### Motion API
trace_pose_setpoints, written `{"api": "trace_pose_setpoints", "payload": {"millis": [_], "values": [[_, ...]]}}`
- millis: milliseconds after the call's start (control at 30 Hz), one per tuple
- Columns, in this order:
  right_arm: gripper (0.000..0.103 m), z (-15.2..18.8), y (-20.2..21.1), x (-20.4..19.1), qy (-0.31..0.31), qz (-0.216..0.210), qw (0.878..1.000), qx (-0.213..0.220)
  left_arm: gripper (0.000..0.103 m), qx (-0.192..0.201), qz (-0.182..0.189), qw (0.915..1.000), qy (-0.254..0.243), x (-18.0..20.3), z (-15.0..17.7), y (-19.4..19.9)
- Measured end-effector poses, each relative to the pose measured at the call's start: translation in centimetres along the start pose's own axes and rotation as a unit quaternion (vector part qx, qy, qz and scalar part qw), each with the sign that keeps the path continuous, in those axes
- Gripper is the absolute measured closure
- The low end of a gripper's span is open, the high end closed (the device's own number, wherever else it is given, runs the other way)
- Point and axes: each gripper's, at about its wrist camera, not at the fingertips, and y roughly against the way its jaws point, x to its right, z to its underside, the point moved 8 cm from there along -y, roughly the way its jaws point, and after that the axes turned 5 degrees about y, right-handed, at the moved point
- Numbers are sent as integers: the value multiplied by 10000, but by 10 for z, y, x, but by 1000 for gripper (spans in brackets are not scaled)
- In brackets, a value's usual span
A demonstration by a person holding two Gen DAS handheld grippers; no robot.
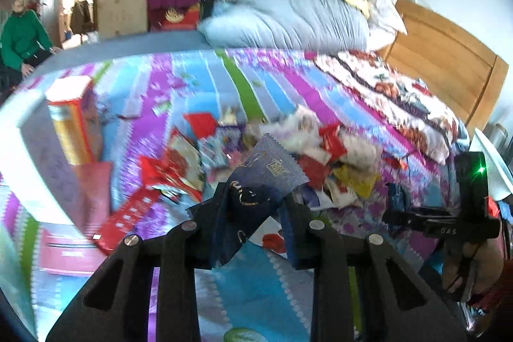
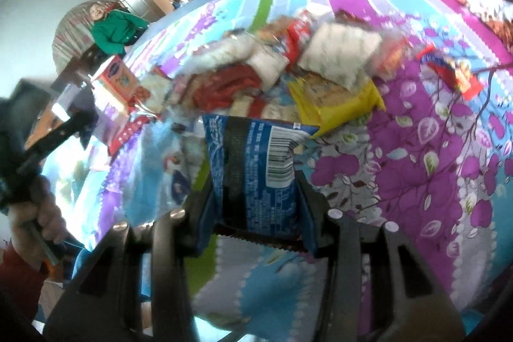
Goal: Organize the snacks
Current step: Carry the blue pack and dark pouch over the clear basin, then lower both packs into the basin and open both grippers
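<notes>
Snacks (image 2: 288, 66) lie in a loose heap of wrapped packets on the bed (image 2: 433, 149), on its bright striped and flowered cover. Near the heap in the left wrist view, a tall orange box (image 1: 72, 120) stands upright. The left gripper (image 1: 253, 207) has its fingers pressed on a dark blue packet (image 1: 269, 172), raised clear of the cover. The right gripper (image 2: 256, 197) clamps a blue packet with a barcode (image 2: 253, 159), its fingers partly apart around it. A person in a green top (image 1: 21, 37) sits past the bed's far edge.
</notes>
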Motion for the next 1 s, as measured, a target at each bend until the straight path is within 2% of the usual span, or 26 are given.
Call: {"api": "trace_pose_setpoints", "payload": {"millis": [200,367,533,633,700,800,1000], "values": [[58,-15,11,-41,289,-169,9994,113,72,507,-399,9977,195,-25,-17,63],[58,-42,21,-84,678,-395,9965,279,72,772,-738,9918,697,-68,-22,106],[58,-113,45,-144,945,-852,9890,751,72,1323,-1234,9761,1205,-122,-45,169],[58,-144,50,-176,1000,-1202,9847,770,72,1708,-1501,9627,1468,-153,-59,206],[58,-153,49,-195,1100,-1274,9829,752,72,1912,-1665,9530,1661,-176,-64,227],[58,-155,49,-225,1303,-1355,9795,722,72,2057,-1809,9427,1903,-201,-62,250],[58,-147,48,-278,1669,-1614,9705,650,72,2137,-1981,9309,2202,-228,-46,273]]}}
